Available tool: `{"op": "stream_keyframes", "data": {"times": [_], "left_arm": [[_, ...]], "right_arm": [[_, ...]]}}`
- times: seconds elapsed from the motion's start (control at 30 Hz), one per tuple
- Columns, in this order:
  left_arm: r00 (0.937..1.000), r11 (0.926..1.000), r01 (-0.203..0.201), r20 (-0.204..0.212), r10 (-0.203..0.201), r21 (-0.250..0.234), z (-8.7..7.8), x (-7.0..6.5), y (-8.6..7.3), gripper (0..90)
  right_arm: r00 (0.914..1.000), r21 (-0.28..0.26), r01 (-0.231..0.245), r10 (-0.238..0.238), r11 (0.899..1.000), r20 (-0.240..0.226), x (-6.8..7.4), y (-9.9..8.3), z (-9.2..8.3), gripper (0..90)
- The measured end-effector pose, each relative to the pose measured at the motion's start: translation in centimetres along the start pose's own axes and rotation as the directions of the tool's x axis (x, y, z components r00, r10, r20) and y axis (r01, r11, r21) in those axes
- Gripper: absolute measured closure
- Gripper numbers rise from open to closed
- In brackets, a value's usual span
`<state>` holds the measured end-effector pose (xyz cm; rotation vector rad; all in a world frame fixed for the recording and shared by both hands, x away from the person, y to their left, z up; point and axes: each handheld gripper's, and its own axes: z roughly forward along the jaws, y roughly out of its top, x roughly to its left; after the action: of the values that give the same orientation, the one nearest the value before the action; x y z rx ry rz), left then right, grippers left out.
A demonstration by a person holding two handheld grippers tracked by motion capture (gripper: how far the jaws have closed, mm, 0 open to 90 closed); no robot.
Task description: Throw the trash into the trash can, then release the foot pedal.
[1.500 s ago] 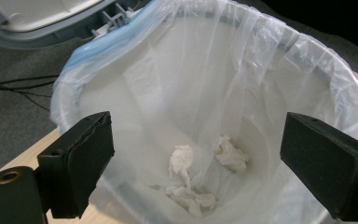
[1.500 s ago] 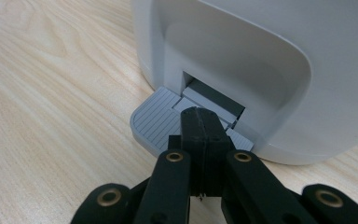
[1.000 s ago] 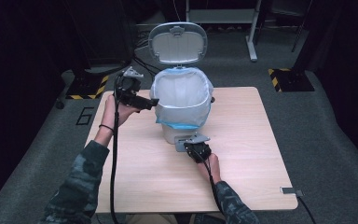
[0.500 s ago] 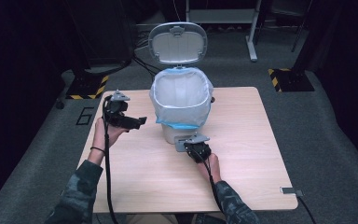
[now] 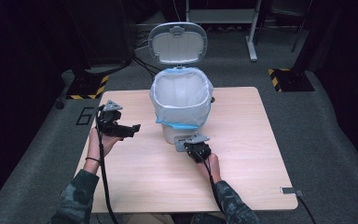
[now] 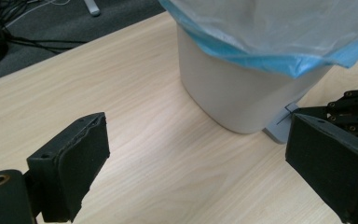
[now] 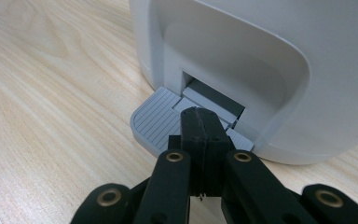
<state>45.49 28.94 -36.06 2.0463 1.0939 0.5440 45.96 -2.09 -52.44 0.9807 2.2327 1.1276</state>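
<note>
**Foot pedal pressed, lid up on the small white bin**

A small white bin (image 5: 181, 109) stands at the middle of the high view, on the far half of a pale wooden table (image 5: 251, 154). Its lid (image 5: 177, 43) stands upright behind the rim, open, and a thin white bag with a blue edge (image 5: 182, 93) is folded over the top and hangs down the sides.

The right gripper (image 5: 192, 145) sits just below the bin in the high view, at the foot of its front face. In the right gripper view its two black jaws are pressed flat together with nothing between them, and their joined tip (image 7: 200, 119) rests on the grey ribbed pedal (image 7: 161, 119) that sticks out of the recess at the base of the bin.

The left gripper (image 5: 129, 129) is held to the left of the bin in the high view, above the table and apart from the bin, pointing toward it. In the left gripper view its jaws are spread wide and hold nothing; between them lie bare table and the lower corner of the bin (image 6: 242, 88), with the blue edge of the bag (image 6: 270, 60) above it.
</note>
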Motion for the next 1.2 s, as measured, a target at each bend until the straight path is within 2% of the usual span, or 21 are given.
{"op": "stream_keyframes", "data": {"times": [0.17,0.2,0.23,0.27,0.3,0.4,0.43,0.5,0.53,0.57,0.6,0.7,0.73,0.77,0.8,0.83,0.97,1.0,1.03,1.07,1.2], "left_arm": [[0.9999,0.9999,0.015,0.003,-0.015,0.006,0.2,0.1,-1.1,5.8],[0.9999,0.9999,0.011,0.002,-0.011,0.004,0.1,0.1,-1.2,5.5],[0.9997,0.9997,0.023,0.007,-0.023,0.0,0.0,0.1,-1.3,5.5],[0.9998,0.9997,0.021,-0.001,-0.021,-0.011,-0.1,0.0,-1.7,5.5],[0.9997,0.9995,0.025,-0.005,-0.025,-0.017,-0.1,0.0,-2.0,5.5],[0.9993,0.9991,0.037,-0.001,-0.037,-0.018,-0.1,-0.2,-3.0,5.4],[0.9993,0.9991,0.037,-0.001,-0.037,-0.018,-0.1,-0.2,-3.0,5.5],[0.9994,0.9993,0.035,-0.008,-0.035,-0.013,0.0,-0.5,-3.9,5.4],[0.9991,0.999,0.042,-0.006,-0.042,-0.014,0.0,-0.6,-4.3,5.4],[0.9989,0.9989,0.045,-0.007,-0.046,-0.014,0.1,-0.7,-4.8,5.4],[0.9982,0.9982,0.058,-0.014,-0.058,-0.012,0.3,-0.9,-6.0,5.4],[0.9965,0.9967,0.081,-0.016,-0.081,-0.004,0.7,-1.1,-8.1,5.3],[0.9965,0.9967,0.081,-0.016,-0.081,-0.004,0.7,-1.1,-8.1,5.3],[0.9954,0.9958,0.092,-0.029,-0.092,0.003,1.0,-1.2,-9.6,5.2],[0.9954,0.9958,0.092,-0.029,-0.092,0.003,1.0,-1.2,-9.6,5.2],[0.9935,0.9938,0.11,-0.03,-0.11,0.012,1.5,-1.3,-11.1,5.1],[0.9899,0.9903,0.132,-0.059,-0.129,0.045,2.7,-1.3,-14.2,4.4],[0.9899,0.9903,0.132,-0.059,-0.129,0.045,2.7,-1.3,-14.2,4.3],[0.9863,0.9869,0.15,-0.077,-0.145,0.059,3.3,-1.2,-15.5,4.3],[0.9851,0.9859,0.155,-0.085,-0.149,0.063,3.6,-1.2,-16.1,4.1],[0.9824,0.9857,0.153,-0.119,-0.144,0.071,4.5,-1.2,-17.5,3.3]], "right_arm": [[1.0,0.003,-0.009,0.009,1.0,0.0,0.1,0.0,0.0,90.0],[0.9993,0.001,-0.036,0.036,0.999,0.005,-0.3,0.0,-0.2,56.3],[0.9993,0.001,-0.036,0.036,0.999,0.005,-0.3,0.0,-0.2,56.3],[0.9976,0.031,-0.06,0.061,0.998,-0.033,-0.6,0.1,-0.7,40.5],[0.9982,0.038,-0.048,0.05,0.998,-0.032,-0.6,0.1,-1.2,36.0],[0.9966,0.03,-0.06,0.062,0.998,-0.054,-0.7,0.1,-3.3,22.2],[0.9966,0.03,-0.06,0.062,0.998,-0.054,-0.7,0.1,-3.3,22.2],[0.9943,0.037,-0.081,0.083,0.996,-0.067,-0.9,-0.3,-4.7,17.0],[0.9936,0.044,-0.09,0.093,0.995,-0.064,-1.3,-1.0,-6.1,14.2],[0.9936,0.044,-0.09,0.093,0.995,-0.064,-1.3,-1.0,-6.1,14.2],[0.9934,0.049,-0.101,0.104,0.994,-0.049,-1.8,-1.9,-7.4,12.1],[0.993,0.045,-0.117,0.117,0.992,-0.012,-2.8,-3.2,-9.4,10.2],[0.993,0.045,-0.117,0.117,0.992,-0.012,-2.8,-3.2,-9.4,10.2],[0.9921,0.046,-0.125,0.124,0.991,0.015,-3.6,-4.1,-10.7,9.6],[0.9914,0.044,-0.128,0.127,0.991,0.031,-4.0,-4.5,-11.2,9.3],[0.9899,0.051,-0.136,0.133,0.989,0.049,-4.4,-5.0,-11.8,9.2],[0.9801,0.082,-0.171,0.161,0.982,0.117,-6.1,-7.2,-13.2,8.5],[0.9801,0.082,-0.171,0.161,0.982,0.117,-6.1,-7.2,-13.2,8.5],[0.9726,0.096,-0.193,0.177,0.977,0.15,-7.0,-8.4,-13.7,8.4],[0.9721,0.106,-0.189,0.171,0.976,0.161,-7.3,-8.8,-13.9,8.4],[0.9605,0.135,-0.214,0.183,0.968,0.21,-8.4,-10.3,-14.1,8.4]]}}
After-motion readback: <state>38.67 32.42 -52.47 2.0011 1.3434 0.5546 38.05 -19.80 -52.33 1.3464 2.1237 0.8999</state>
